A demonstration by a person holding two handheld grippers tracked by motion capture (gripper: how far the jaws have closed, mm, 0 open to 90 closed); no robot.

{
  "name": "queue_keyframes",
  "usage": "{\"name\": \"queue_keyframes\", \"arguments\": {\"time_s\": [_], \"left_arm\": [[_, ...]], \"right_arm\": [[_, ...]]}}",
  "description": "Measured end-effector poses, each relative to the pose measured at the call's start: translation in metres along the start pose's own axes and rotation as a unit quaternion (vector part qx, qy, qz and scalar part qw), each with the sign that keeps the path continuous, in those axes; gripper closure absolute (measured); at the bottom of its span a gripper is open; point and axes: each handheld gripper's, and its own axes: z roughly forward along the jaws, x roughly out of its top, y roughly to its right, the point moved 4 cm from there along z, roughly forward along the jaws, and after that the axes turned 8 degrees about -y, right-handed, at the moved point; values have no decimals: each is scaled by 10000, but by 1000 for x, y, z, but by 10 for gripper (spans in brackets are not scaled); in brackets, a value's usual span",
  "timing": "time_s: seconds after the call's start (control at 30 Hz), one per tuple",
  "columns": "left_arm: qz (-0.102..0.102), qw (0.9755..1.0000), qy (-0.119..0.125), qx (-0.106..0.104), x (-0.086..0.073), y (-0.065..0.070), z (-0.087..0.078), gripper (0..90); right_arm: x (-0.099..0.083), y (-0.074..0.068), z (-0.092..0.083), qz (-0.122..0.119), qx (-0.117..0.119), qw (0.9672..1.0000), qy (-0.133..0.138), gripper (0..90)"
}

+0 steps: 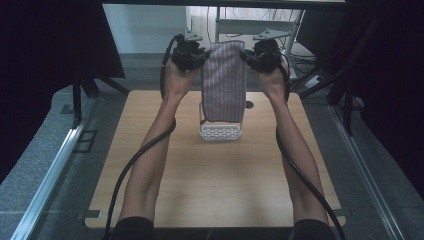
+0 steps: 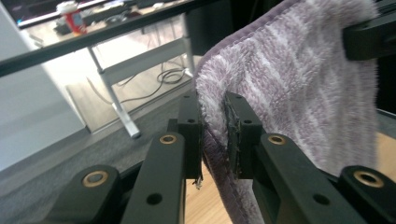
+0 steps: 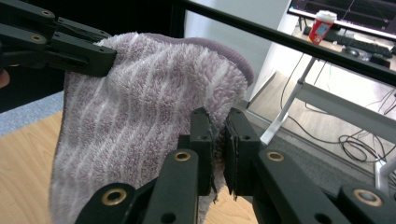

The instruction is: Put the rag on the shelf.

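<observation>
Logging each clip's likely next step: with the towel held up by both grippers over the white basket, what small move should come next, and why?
Probably lower both hands together, to bring the towel down toward the basket. The left gripper and right gripper are each shut on a top corner, and the towel hangs straight, its lower edge in front of the basket. Whether it touches the basket cannot be told.

Towel (image 1: 223,82) is mauve-purple with pale stripes and a darker purple hem. Basket (image 1: 220,132) is white, lattice-patterned. Table (image 1: 215,185) is light wood-grain. Both grippers are black. Far cup (image 3: 321,25) looks red and white.
</observation>
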Motion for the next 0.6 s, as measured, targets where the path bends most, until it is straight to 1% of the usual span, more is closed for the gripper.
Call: {"name": "queue_keyframes", "arguments": {"time_s": [0.03, 0.07, 0.1, 0.23, 0.27, 0.3, 0.37, 0.4, 0.43, 0.47, 0.53, 0.57, 0.6], "left_arm": [[-13, 10000, -38, 40, -2, -2, 5, 774], [-55, 9998, -125, 115, -5, -4, 15, 772], [-55, 9998, -125, 115, -5, -4, 15, 772], [-126, 9992, -323, 177, -15, -9, 36, 769], [-143, 9988, -440, 188, -21, -10, 45, 768], [-143, 9988, -440, 188, -21, -10, 45, 768], [-96, 9980, -576, 226, -27, -9, 53, 766], [-13, 9970, -733, 246, -34, -8, 61, 765], [-13, 9970, -733, 246, -34, -8, 61, 763], [23, 9964, -810, 239, -37, -7, 64, 763], [-2, 9953, -951, 204, -44, -5, 71, 760], [17, 9939, -1086, 175, -51, -4, 76, 758], [17, 9939, -1086, 175, -51, -4, 76, 756]], "right_arm": [[0, 0, 0, 0, 0, 10000, 0, 824], [-2, 1, 9, 5, -7, 10000, -70, 825], [-2, 1, 9, 5, -7, 10000, -70, 825], [-10, 3, 27, 59, -24, 9997, -237, 827], [-14, 4, 36, 80, -27, 9994, -331, 828], [-17, 4, 40, 86, -31, 9992, -394, 828], [-24, 5, 48, 115, -18, 9987, -502, 828], [-27, 6, 52, 118, -18, 9984, -553, 828], [-27, 6, 52, 118, -18, 9984, -553, 828], [-31, 6, 55, 133, -10, 9981, -607, 828], [-38, 7, 61, 181, 32, 9974, -703, 827], [-45, 8, 67, 222, 73, 9965, -801, 825], [-48, 7, 69, 227, 86, 9961, -845, 825]]}}
